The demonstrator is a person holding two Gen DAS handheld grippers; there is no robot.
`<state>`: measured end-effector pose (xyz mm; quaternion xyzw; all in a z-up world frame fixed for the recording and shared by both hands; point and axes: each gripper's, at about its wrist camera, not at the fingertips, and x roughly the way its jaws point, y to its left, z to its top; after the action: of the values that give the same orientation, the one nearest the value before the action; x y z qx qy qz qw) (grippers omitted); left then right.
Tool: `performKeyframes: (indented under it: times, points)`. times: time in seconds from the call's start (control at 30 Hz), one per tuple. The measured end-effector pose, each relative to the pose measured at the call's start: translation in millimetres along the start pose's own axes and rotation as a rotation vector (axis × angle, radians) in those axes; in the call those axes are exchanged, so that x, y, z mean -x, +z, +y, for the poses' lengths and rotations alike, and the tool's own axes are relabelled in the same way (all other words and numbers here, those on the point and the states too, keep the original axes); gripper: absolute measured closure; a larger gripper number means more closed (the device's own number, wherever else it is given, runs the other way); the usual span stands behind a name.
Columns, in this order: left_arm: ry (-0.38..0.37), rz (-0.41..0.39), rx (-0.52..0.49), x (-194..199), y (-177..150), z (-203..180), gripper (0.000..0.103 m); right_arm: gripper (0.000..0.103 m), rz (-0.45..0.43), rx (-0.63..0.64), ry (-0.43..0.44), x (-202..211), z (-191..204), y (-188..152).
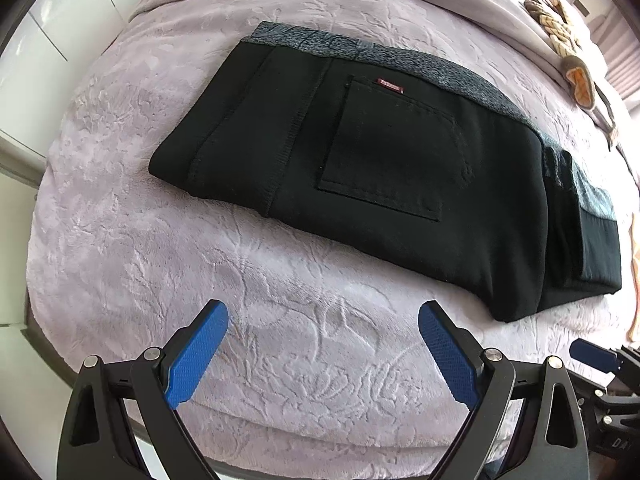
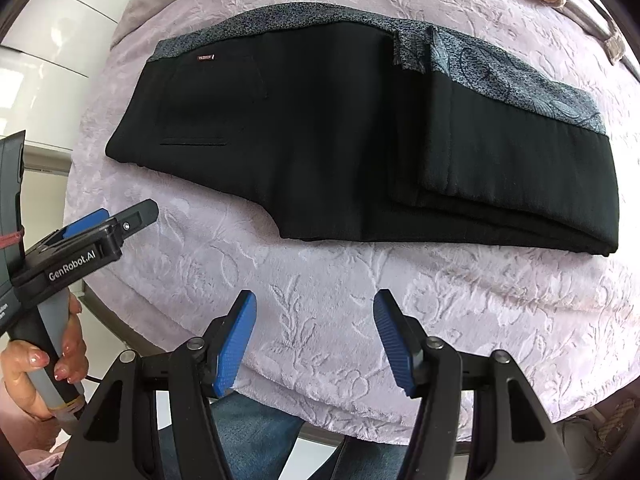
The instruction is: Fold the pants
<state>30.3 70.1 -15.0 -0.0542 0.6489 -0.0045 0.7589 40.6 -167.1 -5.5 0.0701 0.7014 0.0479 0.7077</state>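
Note:
Black pants (image 1: 380, 168) with a grey patterned lining lie folded on the lilac bedspread (image 1: 280, 340); a back pocket with a red tag faces up. In the right wrist view the pants (image 2: 340, 140) stretch across the bed, with the leg ends folded over at the right. My left gripper (image 1: 323, 316) is open and empty, hovering above the bedspread in front of the pants. My right gripper (image 2: 315, 304) is open and empty, also short of the pants' near edge. The left gripper also shows from the side in the right wrist view (image 2: 112, 220).
The bedspread (image 2: 440, 320) has an embossed floral texture. A patterned slipper-like object (image 1: 560, 32) lies on the far right of the bed. White cabinets (image 1: 52, 32) stand at the left. The bed's near edge runs under the grippers; the person's jeans (image 2: 256, 432) show below.

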Motion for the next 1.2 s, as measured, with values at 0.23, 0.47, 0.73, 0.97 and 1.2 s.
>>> performKeyframes:
  times: [0.23, 0.47, 0.73, 0.97, 1.2]
  points:
    - [-0.008, -0.002, 0.022, -4, 9, 14, 0.006, 0.038, 0.011, 0.001, 0.006, -5, 2, 4]
    - [-0.015, -0.014, 0.038, -8, 21, 27, 0.006, 0.038, 0.018, 0.0, 0.003, -10, 5, 6]
    - [-0.217, -0.076, 0.249, -8, 41, 98, 0.006, 0.038, 0.014, -0.017, 0.019, -11, 3, 4]
    - [-0.419, -0.1, 0.323, -30, 43, 109, 0.006, 0.038, 0.038, -0.025, 0.02, -20, 1, 1]
    - [-0.502, -0.107, 0.386, -53, 45, 109, 0.006, 0.038, 0.065, -0.009, 0.015, -27, 5, -1]
